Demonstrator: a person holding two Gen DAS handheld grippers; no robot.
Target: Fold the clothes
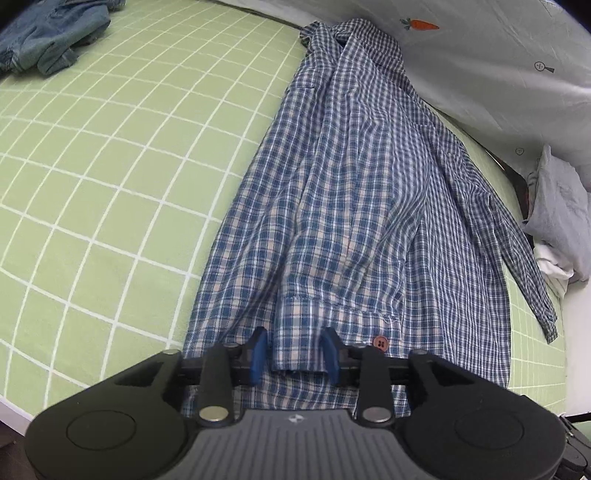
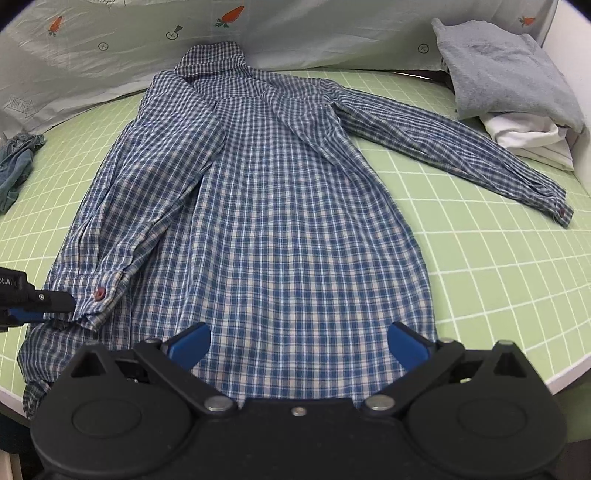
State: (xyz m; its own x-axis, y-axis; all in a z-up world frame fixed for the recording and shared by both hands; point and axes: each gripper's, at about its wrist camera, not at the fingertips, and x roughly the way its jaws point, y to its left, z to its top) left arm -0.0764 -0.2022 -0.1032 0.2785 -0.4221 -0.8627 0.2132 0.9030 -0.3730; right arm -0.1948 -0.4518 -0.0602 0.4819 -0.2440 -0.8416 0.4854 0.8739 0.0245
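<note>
1. Plaid shirt (image 2: 288, 206), blue and white check, lies spread flat on the green sheet with a white grid (image 2: 480, 266), collar toward the carrot-print fabric (image 2: 332, 29) at the far side and hem toward the near edge.
2. One sleeve (image 2: 140, 206) is folded in over the shirt's body; its cuff (image 2: 99, 295), with a reddish button, rests near the hem on the left of the right wrist view.
3. Other sleeve (image 2: 443, 147) stretches out across the sheet toward the right of that view, its cuff lying flat and well apart from the body.
4. Left hand-held gripper (image 1: 295, 350) sits at the folded sleeve's cuff; its blue pads (image 1: 258, 354) stand apart on either side of the cuff edge, and they do not look pressed onto the cloth.
5. Right hand-held gripper (image 2: 299, 347) hovers over the hem, jaws spread wide, nothing between them.
6. Denim garment (image 1: 48, 33) lies crumpled at the far left of the sheet, well apart from the shirt.
7. Grey folded cloth (image 2: 506, 77) rests on a white folded cloth (image 2: 528, 136) at the far right, near the outstretched sleeve.
</note>
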